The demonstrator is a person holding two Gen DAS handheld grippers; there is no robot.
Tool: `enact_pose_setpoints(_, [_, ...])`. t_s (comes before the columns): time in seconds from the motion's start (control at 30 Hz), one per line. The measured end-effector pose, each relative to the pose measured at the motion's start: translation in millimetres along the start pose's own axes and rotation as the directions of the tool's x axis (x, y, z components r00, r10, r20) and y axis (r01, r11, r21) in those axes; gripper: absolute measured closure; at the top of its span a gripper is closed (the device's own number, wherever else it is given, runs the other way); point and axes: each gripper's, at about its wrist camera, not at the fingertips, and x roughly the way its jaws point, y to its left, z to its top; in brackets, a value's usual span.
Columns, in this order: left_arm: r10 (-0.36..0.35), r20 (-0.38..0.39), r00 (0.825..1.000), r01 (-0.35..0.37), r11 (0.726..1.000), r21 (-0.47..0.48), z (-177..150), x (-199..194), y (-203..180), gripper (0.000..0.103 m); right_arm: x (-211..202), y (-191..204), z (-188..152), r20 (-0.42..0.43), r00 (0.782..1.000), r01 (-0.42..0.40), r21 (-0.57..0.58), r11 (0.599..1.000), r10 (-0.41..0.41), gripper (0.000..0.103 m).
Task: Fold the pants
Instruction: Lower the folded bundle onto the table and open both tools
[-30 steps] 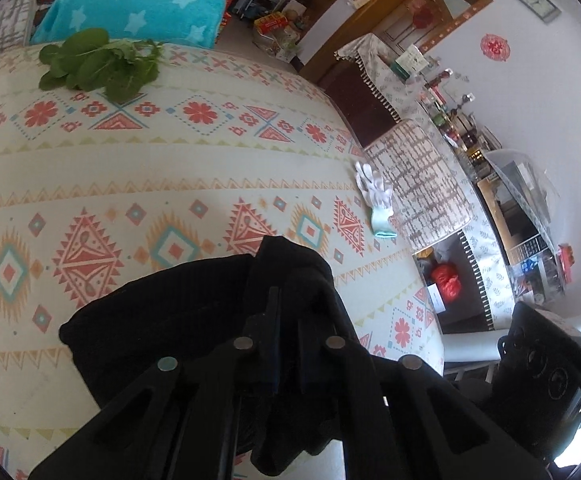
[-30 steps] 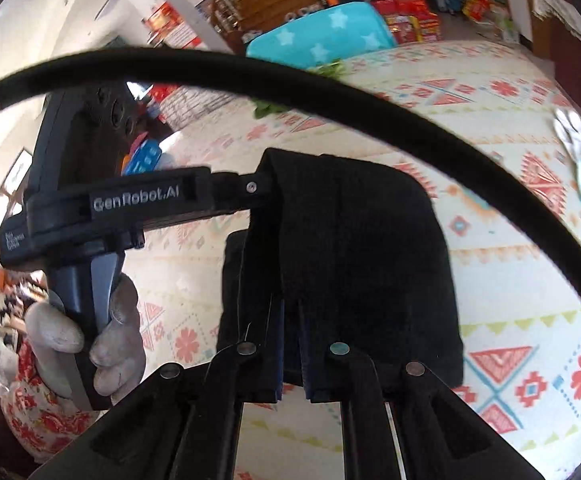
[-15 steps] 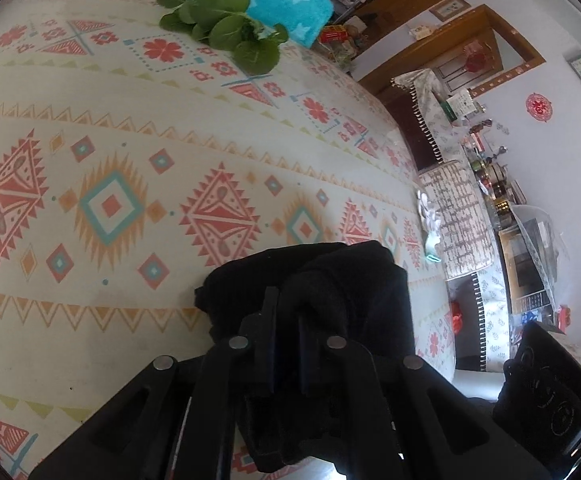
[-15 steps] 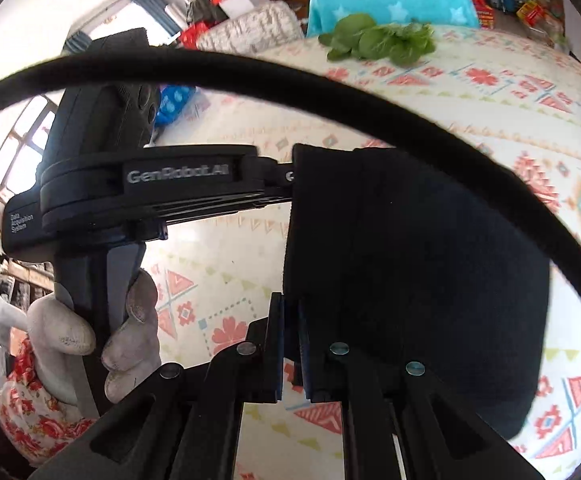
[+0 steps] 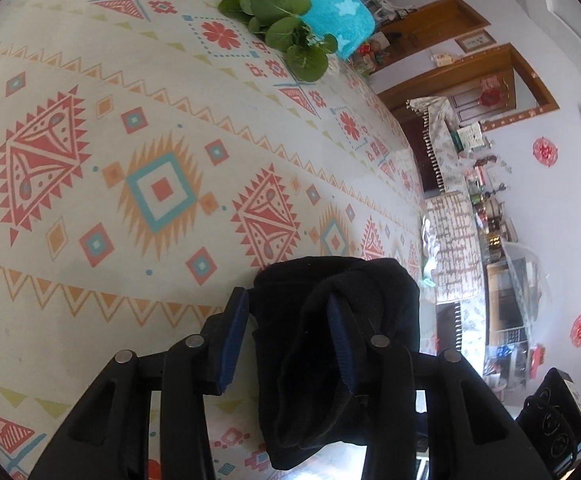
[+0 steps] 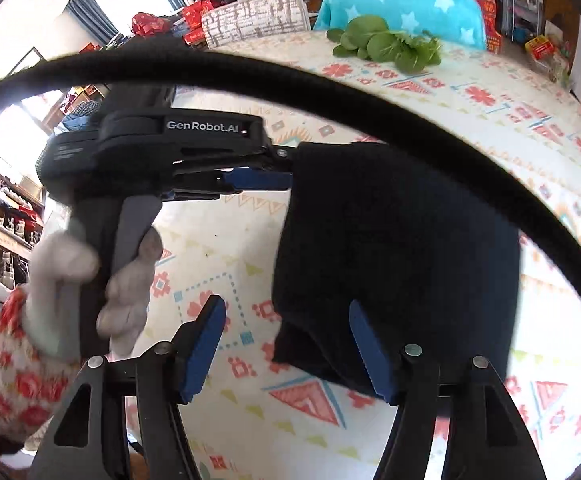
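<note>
gloved hand blurred, cable cut off

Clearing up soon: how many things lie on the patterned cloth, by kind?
Black pants: 1
Bunch of greens: 1
White glove at the far edge: 1
Total: 3

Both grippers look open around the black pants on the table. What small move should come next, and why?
Probably draw both grippers back. The left gripper and right gripper stand open, and the folded pants lie on the tablecloth, unclamped.
</note>
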Motion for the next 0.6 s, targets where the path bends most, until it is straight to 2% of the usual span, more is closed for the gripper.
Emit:
enact_pose_setpoints(0.1, [0.008,0.042,0.999,-0.007,1.0,-0.022,0.8,-13.3,7.2,0.063,-19.4,-18.5,0.7,0.055,0.995,0.085,0.049,0.995,-0.088,0.034])
enact_pose_setpoints(0.17, [0.008,0.07,0.998,-0.005,0.999,-0.047,2.4,-23.3,16.0,0.06,-23.6,-30.9,2.0,0.066,0.983,0.163,0.089,0.983,-0.169,0.034])
enact_pose_setpoints(0.3, [0.022,0.118,0.993,-0.013,0.997,-0.079,0.5,-38.2,20.8,0.06,-12.6,-40.3,3.2,0.055,0.971,0.225,0.126,0.966,-0.234,0.038])
enact_pose_setpoints(0.43, [0.045,0.118,0.992,-0.048,0.999,0.026,-6.3,-32.2,-14.5,0.06,17.4,-22.9,-3.5,0.022,0.953,0.299,0.05,0.953,-0.301,0.038])
enact_pose_setpoints(0.5, [0.07,0.102,0.992,-0.08,0.992,0.098,-9.7,-19.8,-37.4,0.058,30.7,-17.8,-10.0,0.012,0.936,0.351,-0.002,0.937,-0.351,0.037])
enact_pose_setpoints(0.6, [0.146,0.086,0.986,-0.159,0.971,0.177,-16.1,3.7,-56.9,0.058,39.5,-13.9,-16.2,0.022,0.921,0.391,-0.04,0.92,-0.39,0.036])
